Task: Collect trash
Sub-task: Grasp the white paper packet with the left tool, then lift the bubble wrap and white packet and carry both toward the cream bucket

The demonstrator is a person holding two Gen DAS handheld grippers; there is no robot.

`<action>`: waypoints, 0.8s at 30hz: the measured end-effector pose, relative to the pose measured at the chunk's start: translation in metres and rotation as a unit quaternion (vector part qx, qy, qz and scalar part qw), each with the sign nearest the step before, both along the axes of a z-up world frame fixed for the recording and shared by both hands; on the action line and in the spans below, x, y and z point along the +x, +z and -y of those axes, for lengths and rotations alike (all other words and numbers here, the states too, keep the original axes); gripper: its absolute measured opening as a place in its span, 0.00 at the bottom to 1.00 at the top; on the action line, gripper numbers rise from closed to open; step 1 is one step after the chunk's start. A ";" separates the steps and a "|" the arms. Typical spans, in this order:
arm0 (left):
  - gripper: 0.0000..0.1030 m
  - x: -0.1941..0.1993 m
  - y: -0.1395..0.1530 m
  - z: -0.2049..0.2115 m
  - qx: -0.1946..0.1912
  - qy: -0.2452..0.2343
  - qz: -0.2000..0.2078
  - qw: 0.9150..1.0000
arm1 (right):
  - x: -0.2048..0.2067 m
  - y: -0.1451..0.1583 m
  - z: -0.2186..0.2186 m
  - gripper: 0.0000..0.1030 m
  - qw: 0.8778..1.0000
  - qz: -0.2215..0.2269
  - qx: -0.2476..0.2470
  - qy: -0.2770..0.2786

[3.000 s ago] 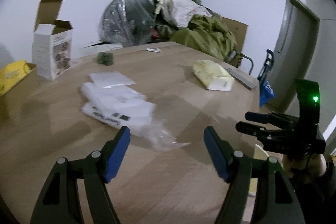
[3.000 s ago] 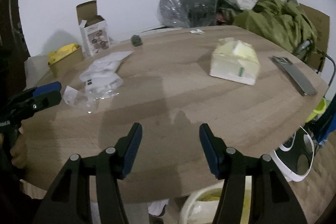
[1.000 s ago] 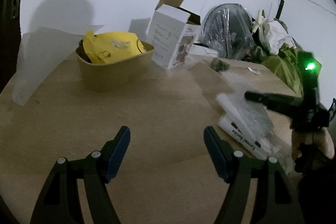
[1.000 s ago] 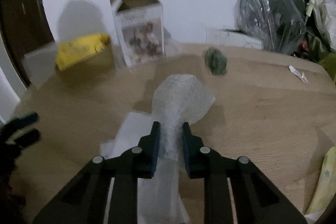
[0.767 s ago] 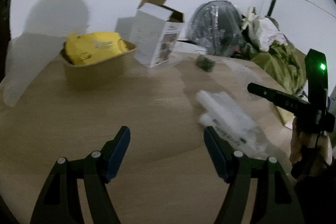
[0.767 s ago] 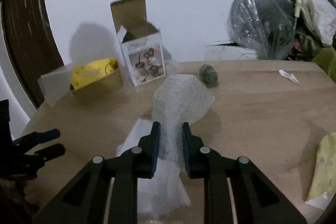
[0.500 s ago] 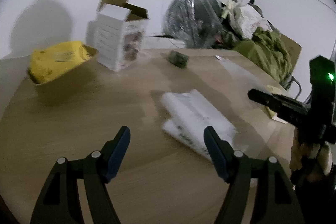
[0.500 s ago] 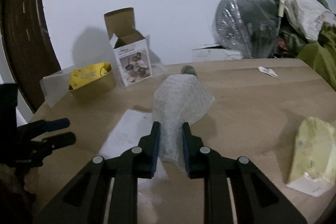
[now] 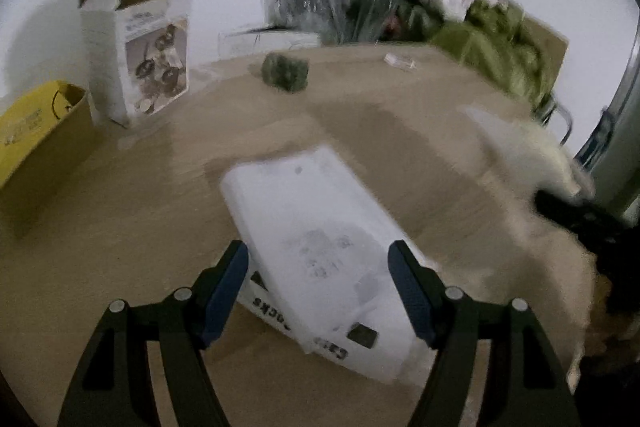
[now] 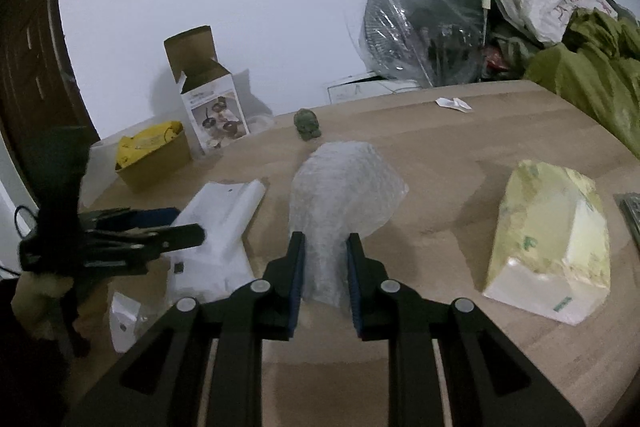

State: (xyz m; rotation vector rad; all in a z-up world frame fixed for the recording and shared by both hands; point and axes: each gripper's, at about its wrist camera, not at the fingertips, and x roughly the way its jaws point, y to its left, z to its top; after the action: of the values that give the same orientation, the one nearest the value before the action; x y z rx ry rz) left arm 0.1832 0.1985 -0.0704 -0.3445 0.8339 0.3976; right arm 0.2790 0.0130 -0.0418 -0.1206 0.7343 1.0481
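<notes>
My right gripper (image 10: 325, 251) is shut on a piece of clear bubble wrap (image 10: 344, 183) that stands up in front of it above the wooden table (image 10: 460, 155). My left gripper (image 9: 318, 267) is open, its fingers either side of a stack of white plastic mailer bags (image 9: 316, 239) lying on the table (image 9: 120, 211). From the right wrist view the left gripper (image 10: 176, 227) sits over the same white bags (image 10: 224, 219). The bubble wrap shows blurred at the right of the left wrist view (image 9: 520, 151).
An open white carton (image 10: 212, 107), a cardboard tub with a yellow bag (image 10: 152, 151), a small green object (image 10: 306, 125), a paper scrap (image 10: 454, 103) and a pale yellow packet (image 10: 556, 239) are on the table. A wrapped fan (image 10: 424, 31) and olive cloth (image 10: 592, 75) stand behind.
My left gripper swung right and down until its open fingers straddle the white bags. My right gripper has kept hold of the bubble wrap and pulled back to the right with it.
</notes>
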 end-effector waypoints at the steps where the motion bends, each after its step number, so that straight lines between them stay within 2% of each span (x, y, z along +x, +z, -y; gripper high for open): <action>1: 0.70 0.003 -0.003 0.000 -0.003 -0.002 -0.005 1.000 | 0.000 -0.002 0.004 0.18 1.000 -0.001 -0.001 -0.001; 8: 0.69 0.004 -0.011 0.003 0.000 -0.014 -0.006 1.000 | 0.003 -0.008 0.019 0.18 1.000 -0.004 -0.004 -0.013; 12: 0.49 0.003 -0.009 0.005 0.009 -0.015 -0.005 1.000 | 0.002 -0.010 0.023 0.18 1.000 -0.008 -0.007 -0.020; 14: 0.26 0.003 -0.007 0.007 0.019 -0.014 -0.005 1.000 | 0.000 -0.010 0.026 0.18 1.000 -0.006 -0.007 -0.023; 17: 0.11 0.002 -0.004 0.010 0.029 -0.017 0.000 0.999 | -0.002 -0.009 0.030 0.18 1.000 -0.007 -0.006 -0.028; 21: 0.04 -0.006 0.007 0.020 0.064 -0.018 0.026 0.997 | -0.010 -0.001 0.039 0.18 0.999 0.002 -0.005 -0.035; 24: 0.03 -0.014 0.019 0.026 0.071 -0.020 0.049 0.996 | -0.017 0.007 0.046 0.18 0.999 0.011 -0.003 -0.041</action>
State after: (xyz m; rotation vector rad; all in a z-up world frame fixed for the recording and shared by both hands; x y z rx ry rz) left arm 0.1690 0.1725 -0.0518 -0.2141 0.7116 0.3970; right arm 0.2620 -0.0329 -0.0352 -0.1062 0.7160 0.9642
